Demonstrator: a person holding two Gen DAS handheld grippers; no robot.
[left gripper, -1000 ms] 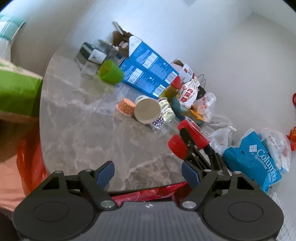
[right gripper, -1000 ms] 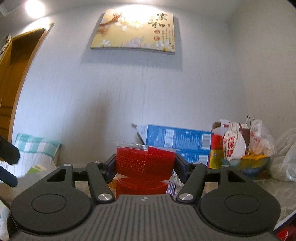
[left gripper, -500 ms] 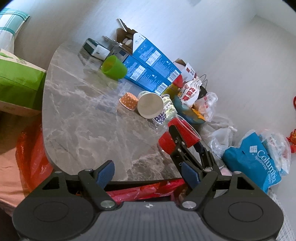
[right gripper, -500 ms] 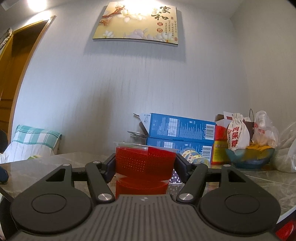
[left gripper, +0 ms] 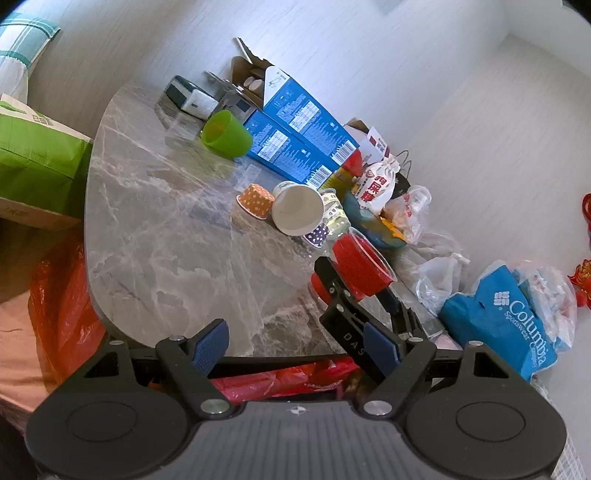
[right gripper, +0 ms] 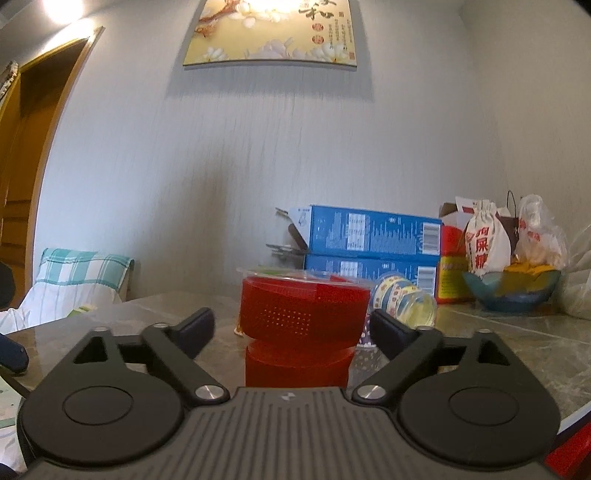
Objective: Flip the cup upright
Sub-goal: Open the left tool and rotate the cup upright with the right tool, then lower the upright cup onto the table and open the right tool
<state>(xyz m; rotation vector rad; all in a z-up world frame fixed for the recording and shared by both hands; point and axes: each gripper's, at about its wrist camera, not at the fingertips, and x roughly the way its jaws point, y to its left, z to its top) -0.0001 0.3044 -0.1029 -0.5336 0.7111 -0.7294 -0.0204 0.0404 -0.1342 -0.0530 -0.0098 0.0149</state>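
- Right hand-held gripper (right gripper: 291, 326): fingers spread apart, a gap on each side, touching nothing; seen from the left wrist view (left gripper: 360, 291) as a black frame reaching in at the near right edge of the table (left gripper: 166, 229).
- Red cup (right gripper: 301, 325): upright between the right fingers, mouth at 12 o'clock with a clear rim on top, base down on the grey marble, wider perforated band above a narrower lower body; not touching either finger. In the left wrist view (left gripper: 360, 264), at 1 o'clock from the left fingers, just beyond the right frame.
- Left hand-held gripper (left gripper: 295, 347): blue pads wide apart, grasping nothing, held above the near table edge with a red plastic bag (left gripper: 280, 380) below it.
- Just past the red cup, toward 1 o'clock: a patterned cup (right gripper: 404, 301) on its side, and a dotted purple cup (left gripper: 317, 234) beside it.
- Farther, at 12 o'clock in the left wrist view: a white cup (left gripper: 297, 208) lying down, an orange dotted cup (left gripper: 256, 201) touching it.
- Near the far edge: a green cup (left gripper: 225, 134) tipped over, against two stacked blue boxes (right gripper: 373, 247).
- At 2 o'clock: a white cloth pouch (right gripper: 485, 240), above a blue glass bowl (right gripper: 511, 293).
- On the wall: a framed painting (right gripper: 271, 31).
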